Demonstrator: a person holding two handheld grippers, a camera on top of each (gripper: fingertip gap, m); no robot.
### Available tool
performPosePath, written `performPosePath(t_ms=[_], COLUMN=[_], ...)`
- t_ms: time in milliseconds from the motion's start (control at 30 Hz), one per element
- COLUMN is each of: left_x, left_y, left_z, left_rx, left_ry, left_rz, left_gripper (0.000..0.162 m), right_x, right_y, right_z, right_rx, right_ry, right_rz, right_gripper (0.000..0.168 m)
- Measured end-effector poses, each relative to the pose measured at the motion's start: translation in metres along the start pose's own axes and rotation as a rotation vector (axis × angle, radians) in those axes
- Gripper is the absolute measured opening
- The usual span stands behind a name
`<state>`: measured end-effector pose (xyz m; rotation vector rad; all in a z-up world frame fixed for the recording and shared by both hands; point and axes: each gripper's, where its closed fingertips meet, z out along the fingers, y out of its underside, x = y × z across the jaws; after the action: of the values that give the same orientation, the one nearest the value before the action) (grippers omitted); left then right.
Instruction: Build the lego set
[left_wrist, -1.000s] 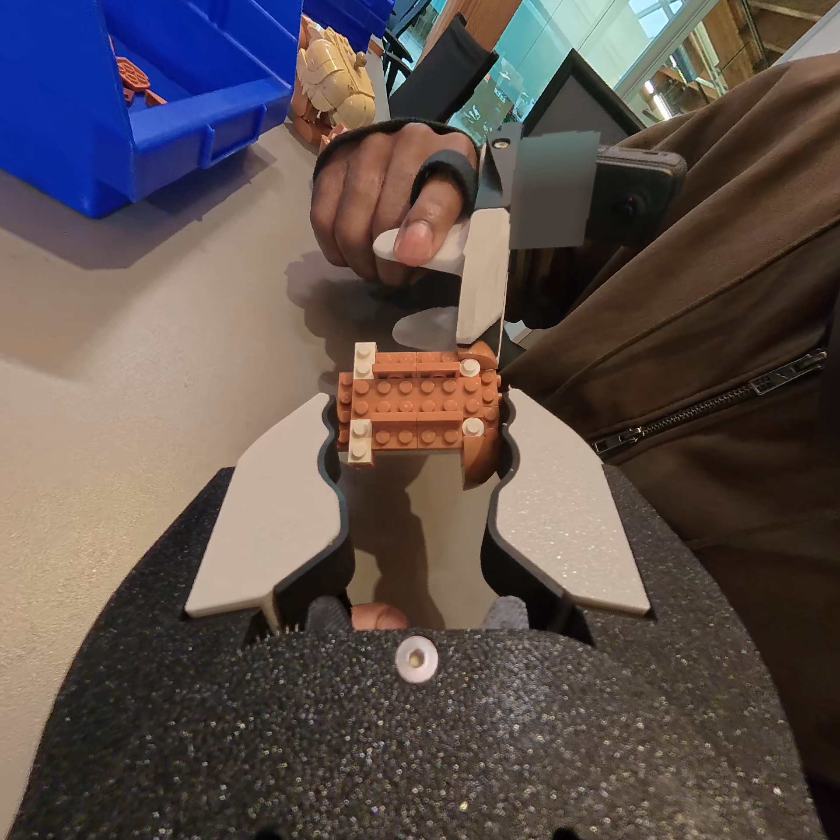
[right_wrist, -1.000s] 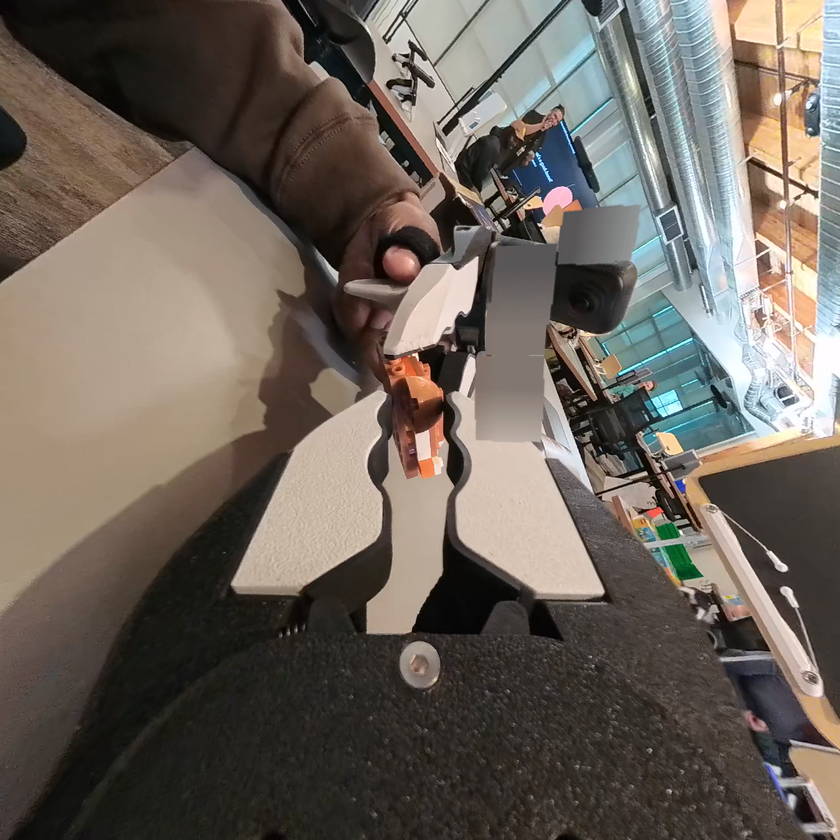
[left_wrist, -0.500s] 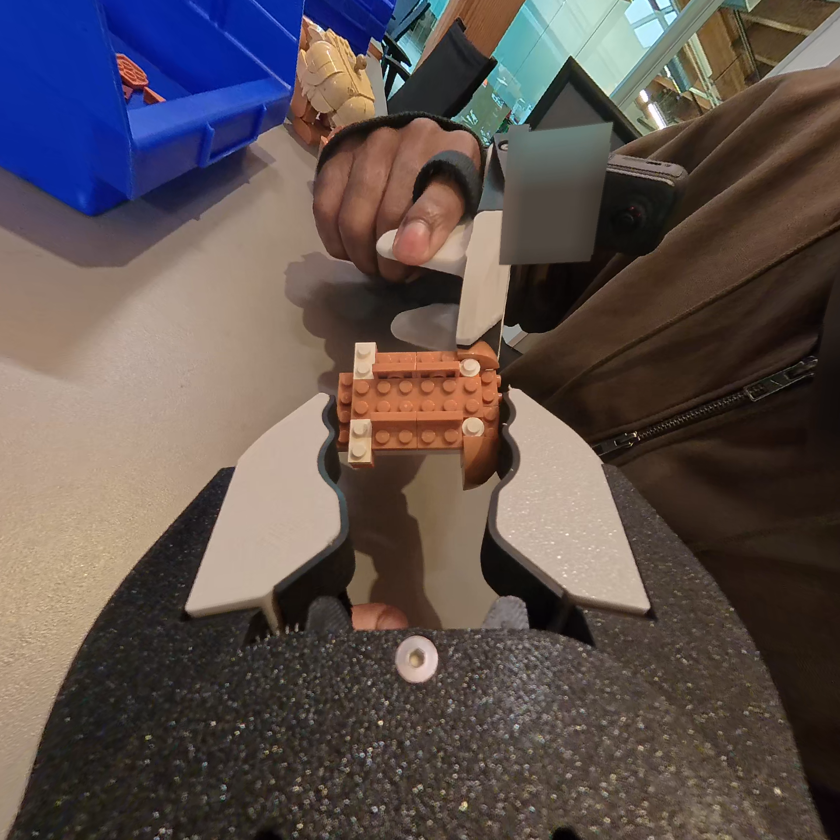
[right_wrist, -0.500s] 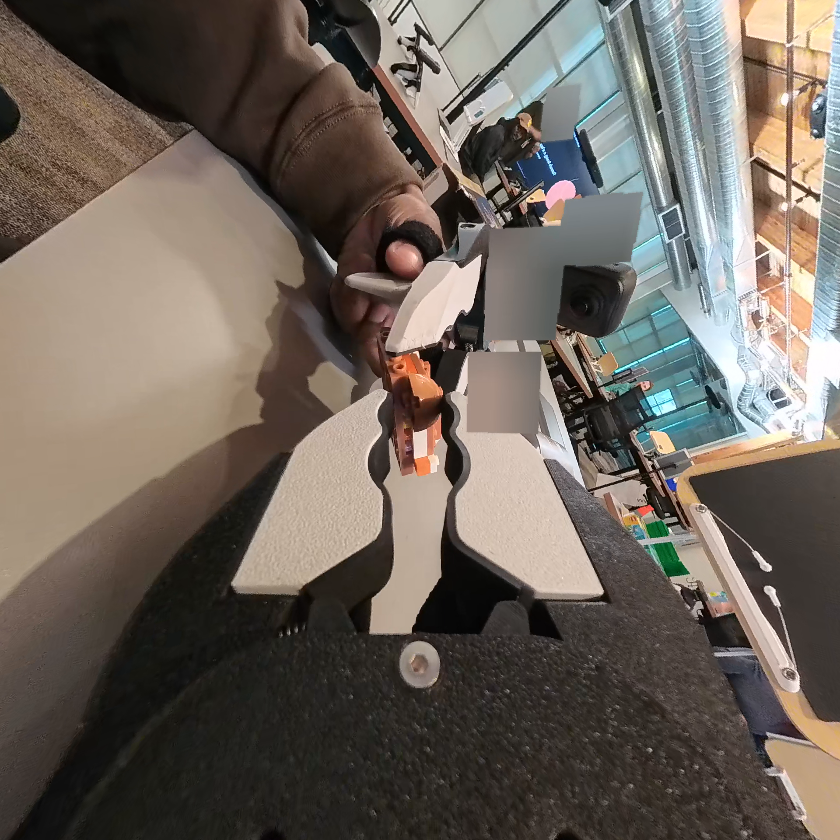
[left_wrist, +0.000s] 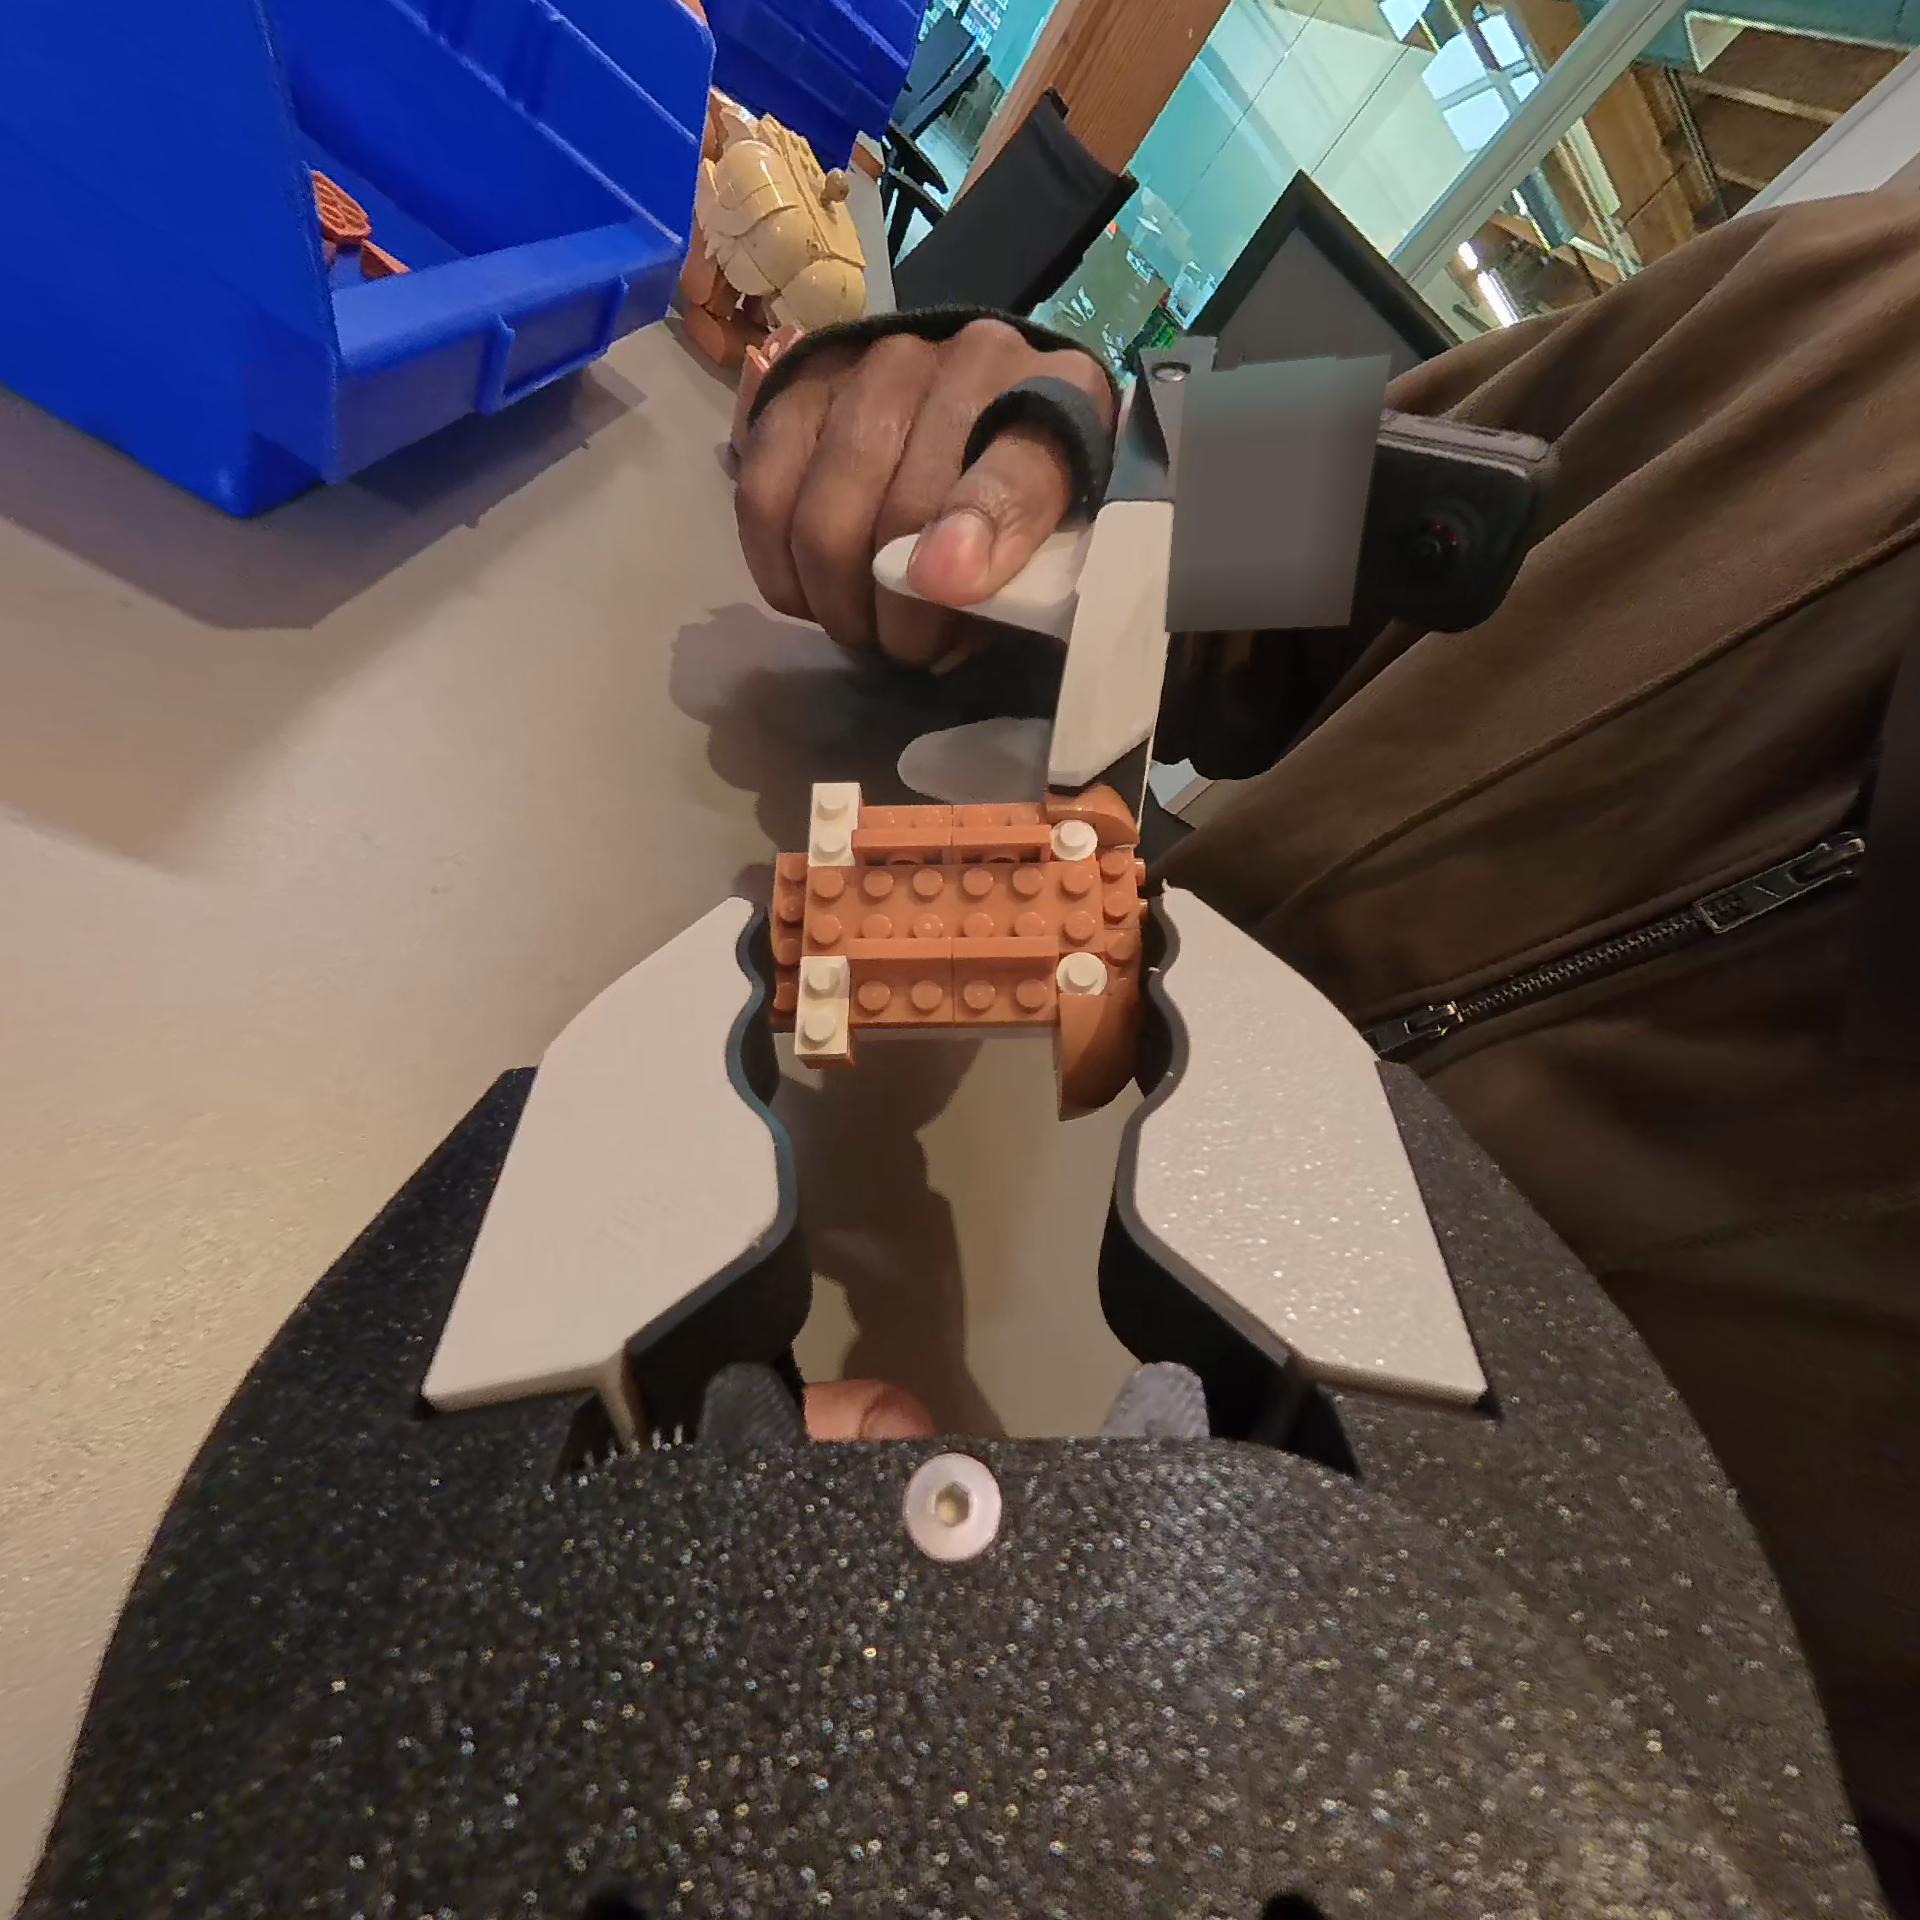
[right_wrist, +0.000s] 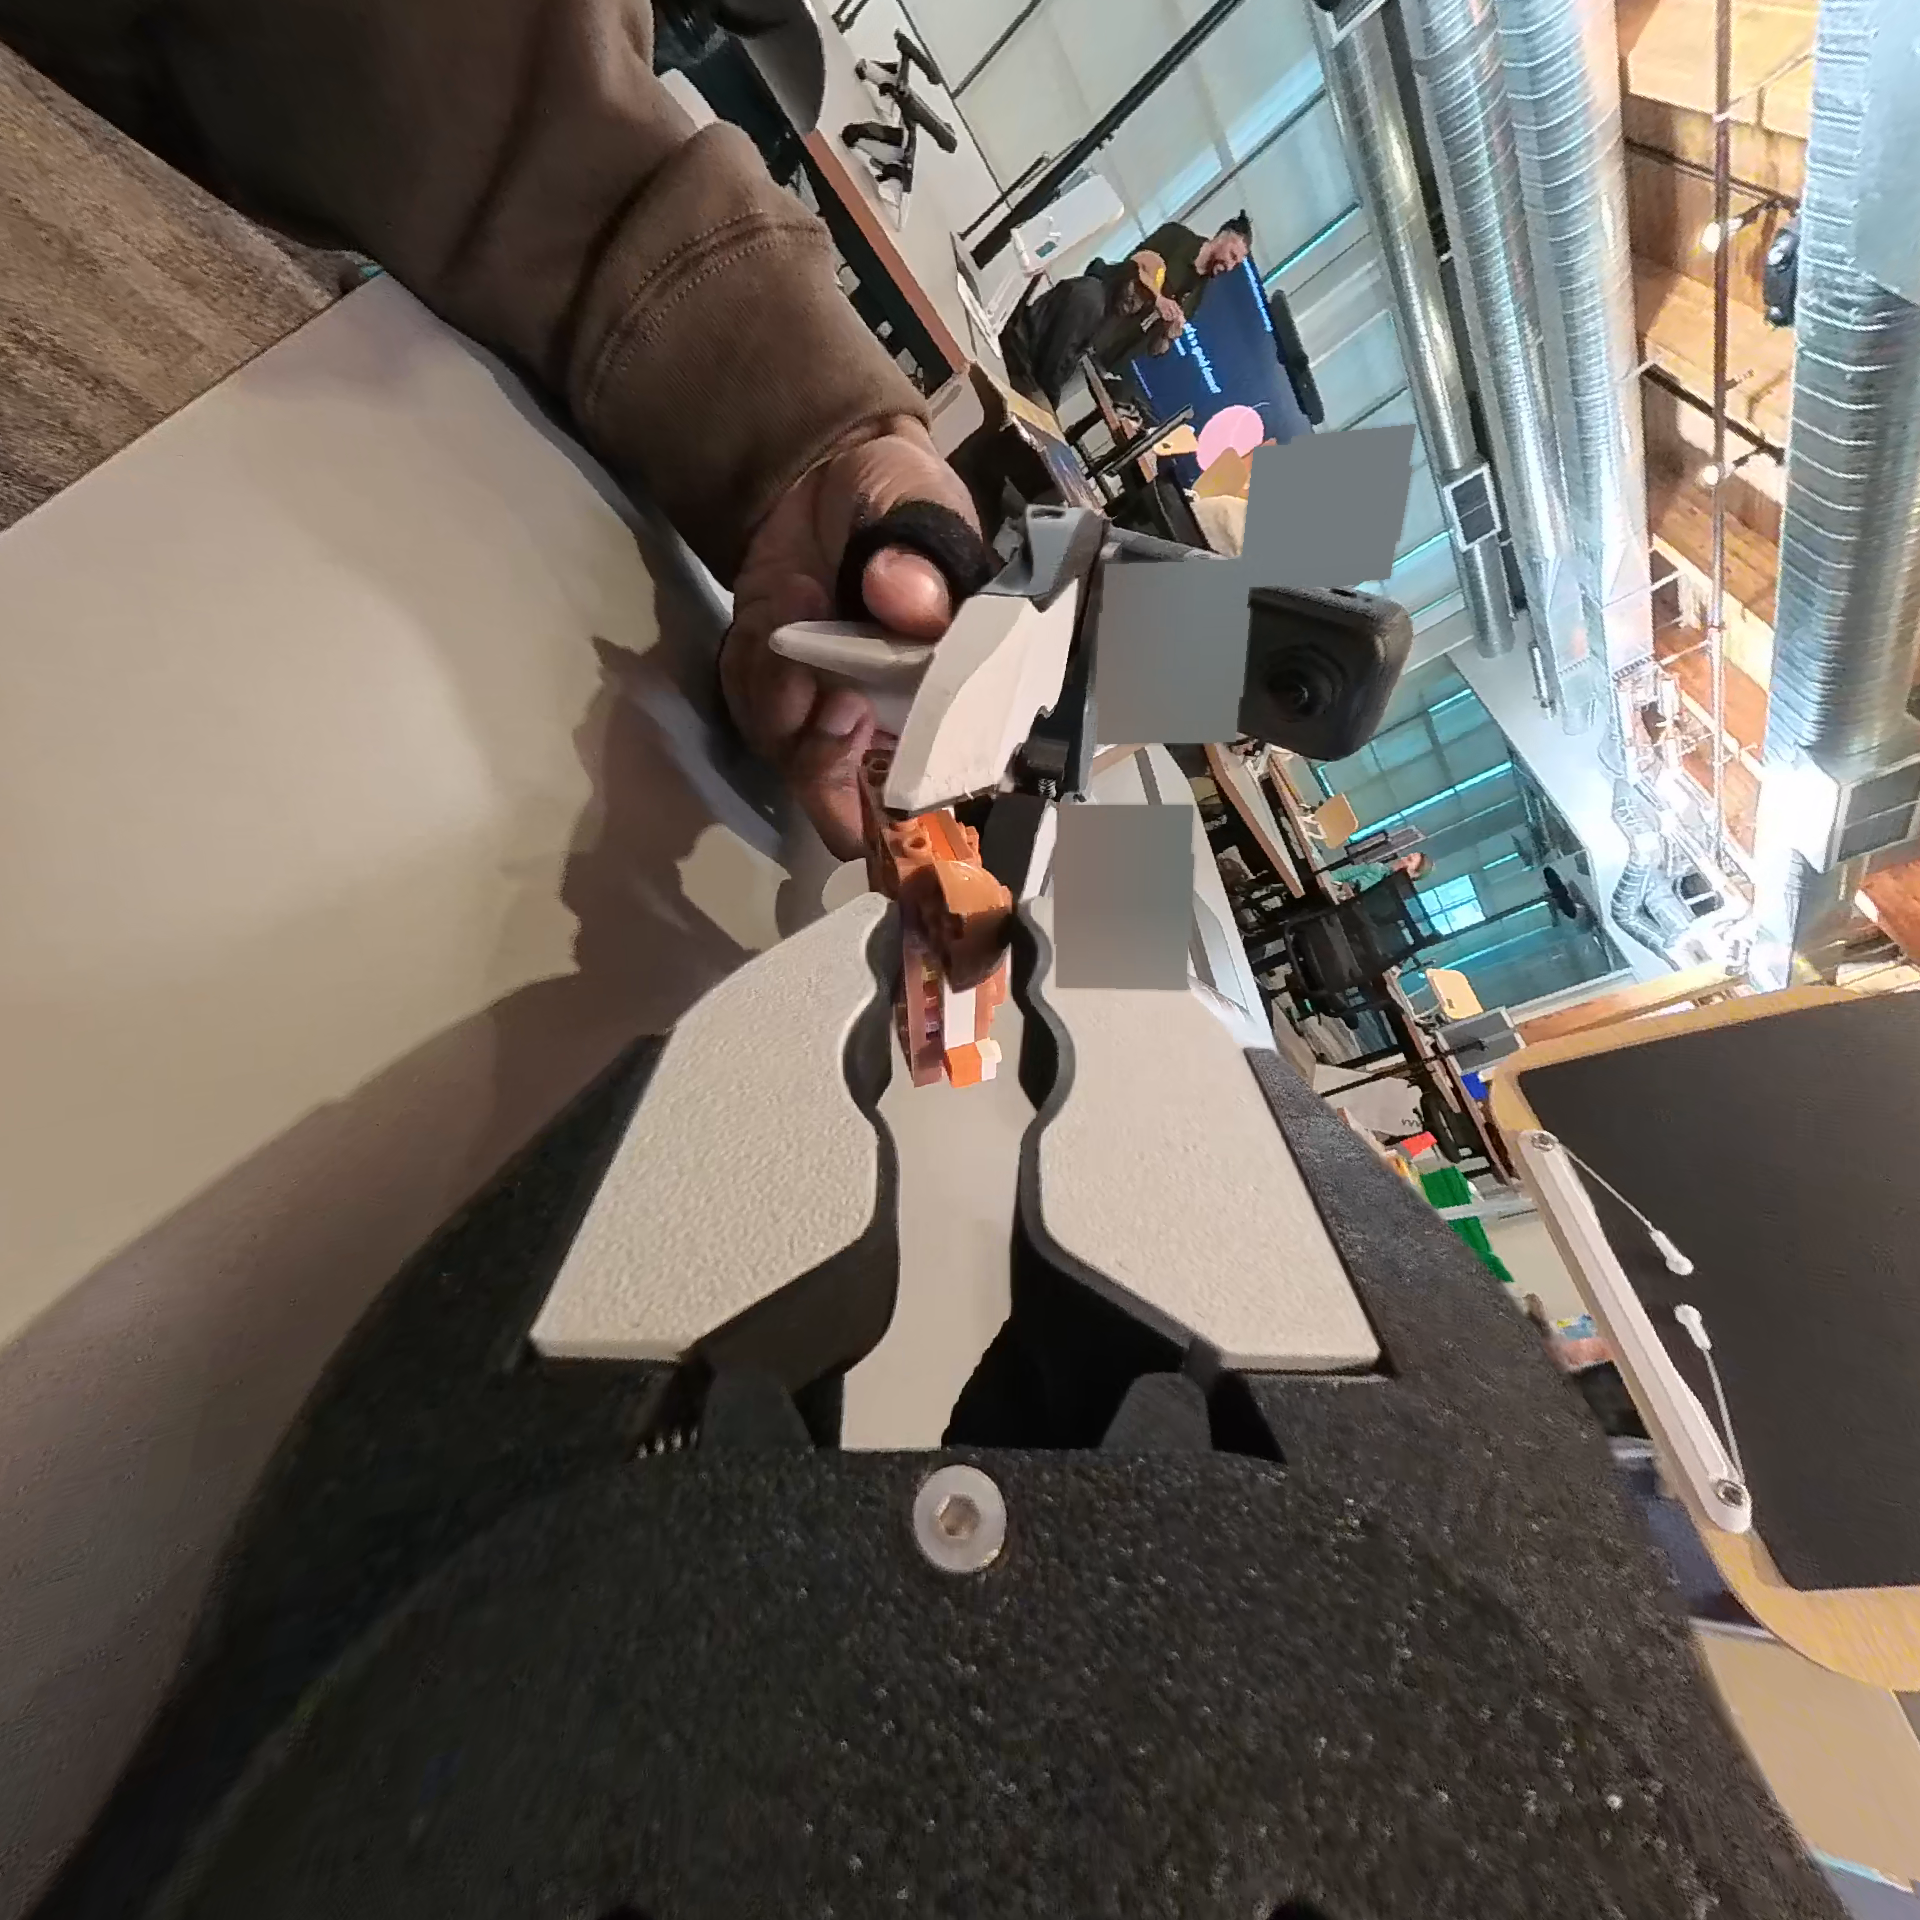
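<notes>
While the left tongs (left_wrist: 956, 966) are clamped on the two ends of the brown lego build (left_wrist: 951, 930), the whole thing hangs in the air above the table (left_wrist: 260, 831), studs facing up toward that camera. Its long axis runs straight across from one finger to the other, with the rounded brown end against the finger nearer the person's jacket (left_wrist: 1558, 831) and the little white plates toward the other.

From the right wrist view, the right tongs (right_wrist: 951, 971) are closed on the same build (right_wrist: 951, 935), pinching it across its thin side, so I only see it edge-on there, running away from the camera toward the left tongs. So both tools have hold of one model, meeting at roughly a right angle.

My guess at the step: this is a handover or a regrip mid-build, or maybe squeezing a piece home; I can't tell which. Next move probably needs one side to let go gently while the other keeps its hold, otherwise the thing twists or pops apart.

Further back there's a blue bin (left_wrist: 416, 260) with a few brown pieces in it, and a finished tan model (left_wrist: 779, 223) just beside it.
</notes>
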<state>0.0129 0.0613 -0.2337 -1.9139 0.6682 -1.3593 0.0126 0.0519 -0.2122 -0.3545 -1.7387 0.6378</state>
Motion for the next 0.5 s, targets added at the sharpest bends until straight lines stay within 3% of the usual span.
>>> performPosePath(t_ms=[500], left_x=[0.0016], left_y=[0.0004], left_z=[0.001], left_rx=[-0.002], left_ry=[0.01], left_rz=[-0.005], left_gripper=[0.068], right_x=[0.0014], right_y=[-0.0018], right_z=[-0.0013], right_rx=[-0.02], right_ry=[0.0], right_rz=[-0.04], right_gripper=[0.018])
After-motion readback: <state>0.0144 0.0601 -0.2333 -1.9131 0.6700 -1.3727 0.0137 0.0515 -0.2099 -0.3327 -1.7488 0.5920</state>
